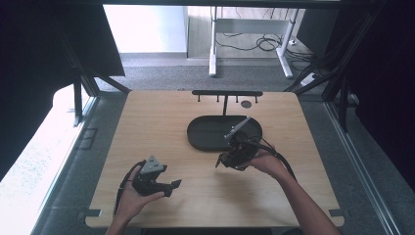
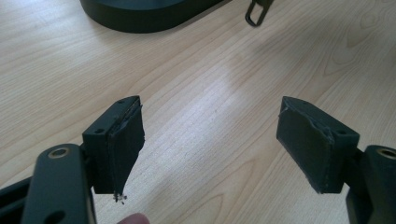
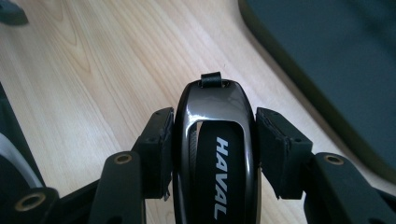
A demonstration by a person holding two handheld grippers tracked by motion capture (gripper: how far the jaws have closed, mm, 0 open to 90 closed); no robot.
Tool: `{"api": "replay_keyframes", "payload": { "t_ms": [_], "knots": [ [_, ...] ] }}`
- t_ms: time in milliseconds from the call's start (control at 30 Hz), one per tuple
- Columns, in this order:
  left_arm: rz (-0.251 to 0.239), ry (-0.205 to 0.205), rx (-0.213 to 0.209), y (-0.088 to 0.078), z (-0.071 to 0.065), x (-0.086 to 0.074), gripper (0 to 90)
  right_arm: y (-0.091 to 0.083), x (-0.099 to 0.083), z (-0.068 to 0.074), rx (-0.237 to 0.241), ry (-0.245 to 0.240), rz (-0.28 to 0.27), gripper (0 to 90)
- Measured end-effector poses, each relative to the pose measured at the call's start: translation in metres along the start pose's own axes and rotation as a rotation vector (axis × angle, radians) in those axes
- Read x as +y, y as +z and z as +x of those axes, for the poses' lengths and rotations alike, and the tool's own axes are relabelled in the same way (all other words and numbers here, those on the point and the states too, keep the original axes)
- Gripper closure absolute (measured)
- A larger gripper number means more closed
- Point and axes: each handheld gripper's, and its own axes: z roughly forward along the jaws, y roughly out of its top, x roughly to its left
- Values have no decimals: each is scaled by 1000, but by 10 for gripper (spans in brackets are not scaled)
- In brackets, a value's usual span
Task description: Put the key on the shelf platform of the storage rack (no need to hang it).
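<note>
So in the high view there's a light wooden table [image 1: 205,196] with a black oval tray [image 1: 205,134] sitting just above the middle of the frame, and behind it a thin black rack [image 1: 227,93] with little hooks along the far edge. The left gripper [image 1: 173,186] is down at the lower left, held in the person's left hand [image 1: 132,196], hovering over bare wood with nothing in it. In the left gripper view its jaws are spread wide apart, just wood grain between them, and the tray's rim [image 2: 140,21] peeks in at the top of the frame. The right gripper [image 1: 221,160] is right of centre, just below the tray's near edge, held by the right hand [image 1: 266,164]. In the right gripper view the right gripper [image 3: 212,154] is clamped on a glossy black car key fob [image 3: 217,140] with HAVAL printed on it, pads pressing both sides, small loop at its tip pointing away. The fob sits above the wood, with the tray [image 3: 336,60] at the upper right of that frame.
</note>
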Motion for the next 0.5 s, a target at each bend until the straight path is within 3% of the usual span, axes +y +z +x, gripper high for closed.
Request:
{"api": "replay_keyframes", "payload": {
  "t_ms": [500],
  "knots": [
    [11,13,-12,4,-3,0,234,-4,33,-10,-40,-25,-17,496]
  ]
}}
